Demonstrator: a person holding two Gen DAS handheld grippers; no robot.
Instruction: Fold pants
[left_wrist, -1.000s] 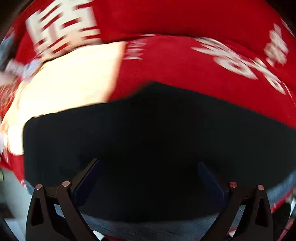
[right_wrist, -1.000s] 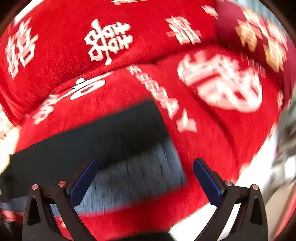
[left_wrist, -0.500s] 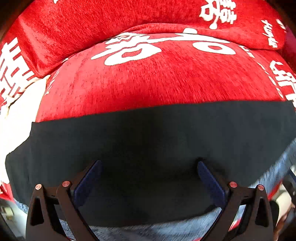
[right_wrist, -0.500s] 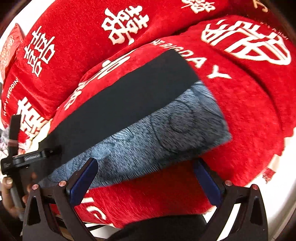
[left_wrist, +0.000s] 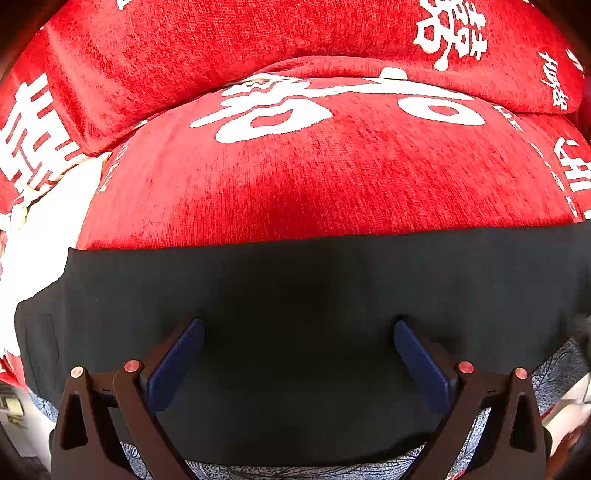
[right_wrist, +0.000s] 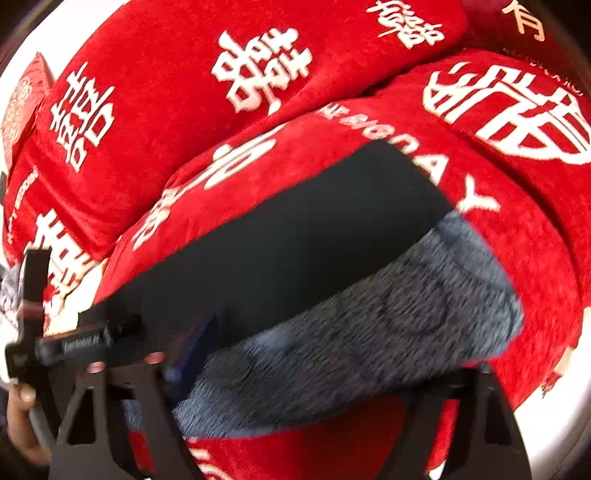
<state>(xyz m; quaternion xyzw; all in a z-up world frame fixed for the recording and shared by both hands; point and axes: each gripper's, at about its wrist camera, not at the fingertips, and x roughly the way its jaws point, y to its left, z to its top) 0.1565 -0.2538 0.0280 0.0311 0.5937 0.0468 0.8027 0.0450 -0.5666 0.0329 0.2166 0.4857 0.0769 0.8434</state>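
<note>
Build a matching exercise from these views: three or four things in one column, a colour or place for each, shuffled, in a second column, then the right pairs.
Things:
1. pants
2. patterned cloth
3. cushion
4. left gripper

Colour or place:
A. red with white characters
B. blue-grey, showing from under the near edge of the black fabric
C. plain black, spread across the cushion
D. jaws wide apart over the black fabric

Pairs: 1-C, 2-B, 3-A, 4-D
</note>
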